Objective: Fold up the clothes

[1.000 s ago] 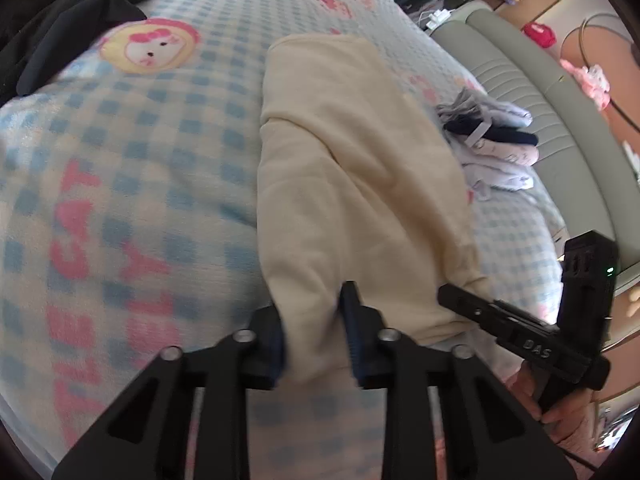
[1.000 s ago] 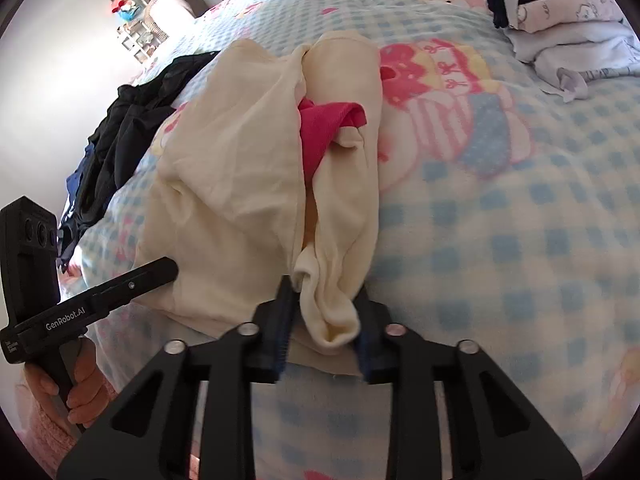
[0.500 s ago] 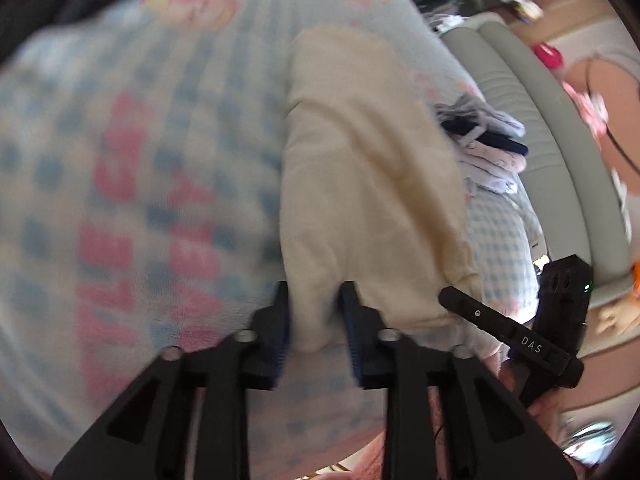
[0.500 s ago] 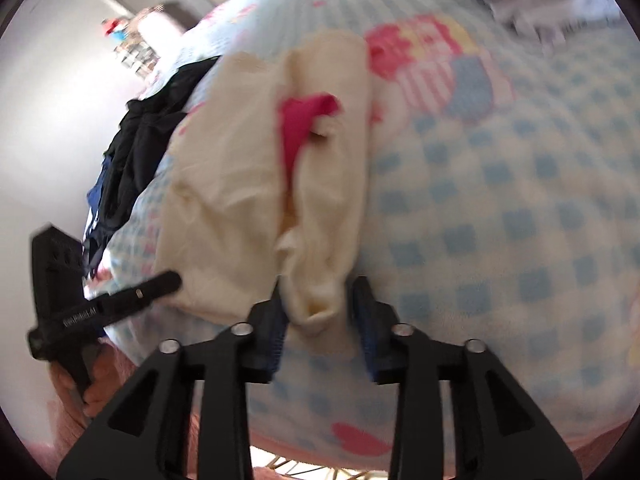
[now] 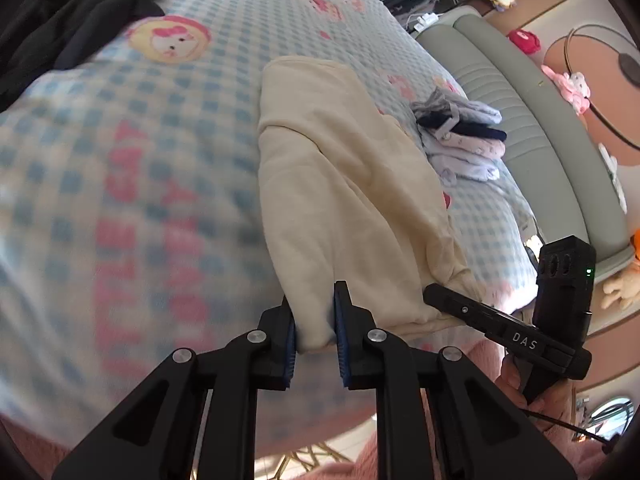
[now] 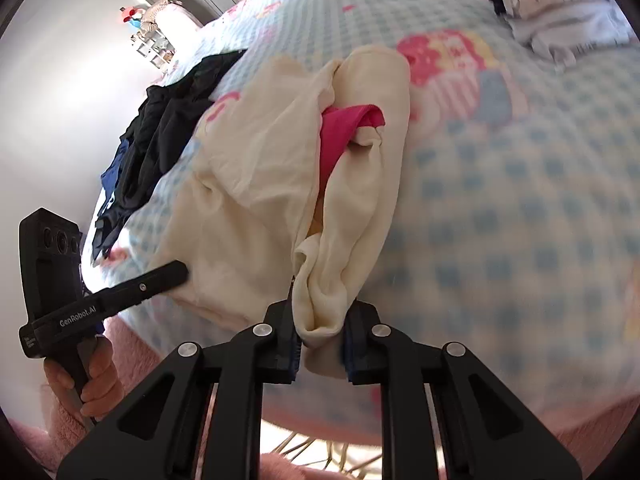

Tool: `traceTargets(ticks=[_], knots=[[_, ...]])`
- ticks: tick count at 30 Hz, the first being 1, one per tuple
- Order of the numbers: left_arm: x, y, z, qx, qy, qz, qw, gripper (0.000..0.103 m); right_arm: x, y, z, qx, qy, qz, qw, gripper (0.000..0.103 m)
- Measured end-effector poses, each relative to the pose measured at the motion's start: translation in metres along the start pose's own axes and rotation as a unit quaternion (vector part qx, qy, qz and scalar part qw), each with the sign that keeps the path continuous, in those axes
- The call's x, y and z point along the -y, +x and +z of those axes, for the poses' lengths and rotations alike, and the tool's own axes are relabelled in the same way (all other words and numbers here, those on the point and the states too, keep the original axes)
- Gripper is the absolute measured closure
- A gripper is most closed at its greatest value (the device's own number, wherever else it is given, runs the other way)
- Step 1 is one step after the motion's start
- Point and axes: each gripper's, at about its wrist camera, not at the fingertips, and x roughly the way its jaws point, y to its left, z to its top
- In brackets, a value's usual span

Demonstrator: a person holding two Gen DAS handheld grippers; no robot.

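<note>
Soft, light cream cotton garment point(image 5: 344, 184) at the bed's point(image 5: 120, 184) near edge; left gripper point(image 5: 315, 334) and right gripper point(image 6: 320, 336) closing on bunched corners, the best holds.

Cream garment point(image 5: 344, 184), pink lining point(image 6: 344, 132); blue-checked bedspread point(image 5: 120, 160); black clothes point(image 5: 72, 12).

A blue-checked cartoon blanket point(image 5: 224, 92) covers the bed beside a green padded headboard point(image 5: 532, 120), daylit.

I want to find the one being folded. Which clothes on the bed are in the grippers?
The cream garment, pinched by the closing left gripper and right gripper. The black clothes and the folded pile lie untouched.
</note>
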Motion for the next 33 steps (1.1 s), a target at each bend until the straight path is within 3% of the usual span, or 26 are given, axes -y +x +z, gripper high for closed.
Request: traceTargets(ticks=[3, 5, 10, 14, 19, 22, 24, 27, 33], knots=[[-0.015, 0.009, -0.012, -0.029, -0.004, 0.029, 0.9992, 0.082, -0.002, 0.008, -0.010, -0.024, -0.016, -0.026, 0.999, 0.080], [-0.023, 0.007, -0.013, -0.031, -0.022, 0.021, 0.9991, 0.080, 0.001, 0.004, -0.008, -0.030, -0.016, -0.027, 0.999, 0.079], [-0.009, -0.022, -0.005, 0.027, 0.024, 0.061, 0.9975, 0.073, 0.001, -0.043, 0.003, 0.023, -0.048, -0.052, 0.997, 0.078], [0.005, -0.028, 0.010, 0.056, 0.048, 0.035, 0.9967, 0.068, -0.008, -0.050, 0.015, 0.049, -0.068, -0.078, 0.993, 0.076], [0.031, 0.014, 0.017, 0.023, 0.072, 0.017, 0.9970, 0.066, -0.018, -0.034, 0.023, 0.035, -0.089, -0.065, 0.993, 0.074], [0.030, 0.034, 0.009, 0.001, 0.064, 0.026, 0.9976, 0.066, -0.019, -0.011, 0.021, 0.006, -0.095, -0.057, 0.994, 0.074], [0.021, 0.038, 0.000, 0.004, 0.042, 0.015, 0.9990, 0.066, -0.015, 0.002, 0.014, -0.008, -0.094, -0.065, 0.993, 0.074], [0.008, 0.047, -0.008, -0.026, 0.025, 0.009, 0.9993, 0.067, -0.006, 0.010, 0.005, -0.015, -0.092, -0.069, 0.993, 0.074], [0.021, 0.039, -0.005, -0.034, 0.049, 0.002, 0.9982, 0.066, -0.006, -0.007, 0.006, -0.006, -0.097, -0.063, 0.993, 0.074]])
